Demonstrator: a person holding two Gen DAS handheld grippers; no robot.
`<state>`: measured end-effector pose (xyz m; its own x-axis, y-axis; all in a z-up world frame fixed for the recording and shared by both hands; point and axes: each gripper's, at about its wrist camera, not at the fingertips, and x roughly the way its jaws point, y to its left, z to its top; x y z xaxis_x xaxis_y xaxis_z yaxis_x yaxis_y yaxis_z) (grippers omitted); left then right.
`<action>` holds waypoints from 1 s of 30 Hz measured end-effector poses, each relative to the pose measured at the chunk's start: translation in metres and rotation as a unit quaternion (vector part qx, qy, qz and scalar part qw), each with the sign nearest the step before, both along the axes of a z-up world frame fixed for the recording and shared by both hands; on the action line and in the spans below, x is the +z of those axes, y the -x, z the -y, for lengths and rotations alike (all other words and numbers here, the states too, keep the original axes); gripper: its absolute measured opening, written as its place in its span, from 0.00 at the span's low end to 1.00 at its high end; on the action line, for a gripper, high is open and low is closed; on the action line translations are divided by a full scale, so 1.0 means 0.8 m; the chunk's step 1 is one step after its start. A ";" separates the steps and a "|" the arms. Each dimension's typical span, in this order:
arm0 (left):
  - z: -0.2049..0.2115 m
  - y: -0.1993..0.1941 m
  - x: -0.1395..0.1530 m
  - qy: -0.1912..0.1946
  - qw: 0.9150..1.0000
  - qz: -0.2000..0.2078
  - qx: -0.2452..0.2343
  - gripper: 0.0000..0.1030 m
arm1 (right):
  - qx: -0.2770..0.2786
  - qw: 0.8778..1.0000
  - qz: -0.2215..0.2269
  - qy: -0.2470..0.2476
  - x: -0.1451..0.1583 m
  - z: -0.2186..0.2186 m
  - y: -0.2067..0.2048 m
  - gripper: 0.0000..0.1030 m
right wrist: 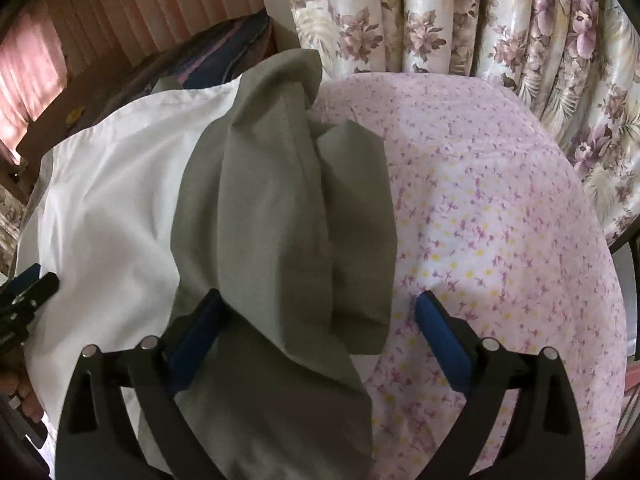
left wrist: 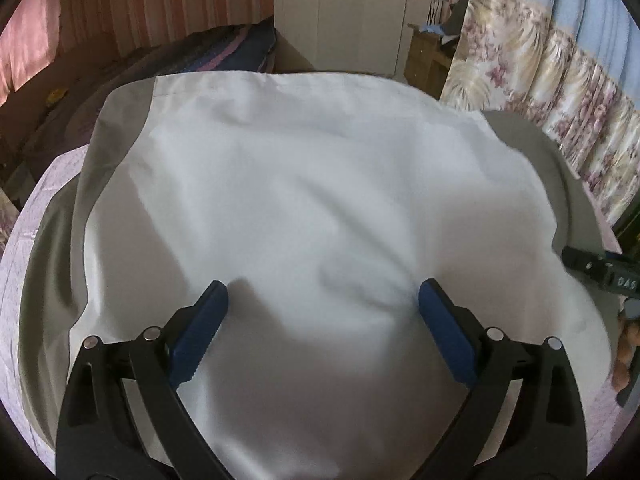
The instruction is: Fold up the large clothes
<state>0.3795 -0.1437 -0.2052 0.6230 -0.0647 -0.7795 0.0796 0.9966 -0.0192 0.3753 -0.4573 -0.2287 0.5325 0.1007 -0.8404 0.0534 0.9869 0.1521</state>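
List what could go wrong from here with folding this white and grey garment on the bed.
1. The grey sleeve lies bunched and creased; folding it as is may lock in wrinkles.
2. Both the left gripper and the right gripper are open, so nothing pins the white body; it could slide on the floral bedsheet.

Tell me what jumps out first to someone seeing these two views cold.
The big white garment fills the left wrist view, spread flat with grey sleeves at both sides, and the left hand-held gripper hangs open over its near part. In the right wrist view, a grey sleeve lies bunched on the pink flowered bedsheet, running between the open fingers of the right hand-held gripper. Floral curtains hang behind.
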 end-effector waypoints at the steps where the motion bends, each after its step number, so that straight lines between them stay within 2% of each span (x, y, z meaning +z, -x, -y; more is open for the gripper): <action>1: 0.000 -0.002 -0.002 0.000 1.000 -0.002 -0.001 0.94 | 0.001 1.000 -0.001 0.000 0.000 -0.001 0.000 0.92; 5: -0.001 -0.005 -0.008 0.007 1.000 -0.005 -0.002 0.93 | 0.019 0.999 0.007 -0.027 0.005 -0.001 0.004 0.71; 6: -0.001 -0.005 -0.008 0.006 1.000 -0.005 -0.004 0.93 | 0.026 0.999 0.009 -0.023 0.008 -0.005 0.006 0.57; 10: 0.000 -0.006 -0.011 0.001 1.000 -0.004 -0.005 0.92 | 0.051 0.999 0.016 -0.010 0.020 -0.021 0.007 0.38; 12: 0.001 -0.006 -0.012 0.000 1.000 -0.004 -0.004 0.92 | 0.051 0.998 0.027 -0.015 0.027 -0.024 0.009 0.22; 16: 0.003 -0.007 -0.013 -0.004 1.000 -0.006 -0.004 0.92 | 0.053 0.998 0.040 -0.020 0.043 -0.029 0.008 0.14; 18: 0.004 -0.008 -0.014 -0.010 1.000 -0.006 -0.006 0.92 | 0.054 0.996 0.051 -0.040 0.060 -0.025 0.011 0.12; 21: 0.008 -0.010 -0.015 -0.020 1.000 -0.008 -0.008 0.93 | 0.057 0.992 0.077 -0.084 0.095 -0.024 0.019 0.11; 24: 0.012 -0.013 -0.018 -0.030 0.999 -0.009 -0.014 0.93 | 0.074 0.987 0.098 -0.105 0.134 -0.043 0.022 0.10; 26: 0.008 -0.015 -0.015 -0.017 1.000 -0.013 -0.016 0.92 | 0.088 0.983 0.108 -0.118 0.156 -0.061 0.022 0.10; 30: -0.017 -0.010 0.007 0.028 0.999 -0.010 -0.020 0.84 | 0.111 0.975 0.125 -0.149 0.195 -0.102 0.024 0.10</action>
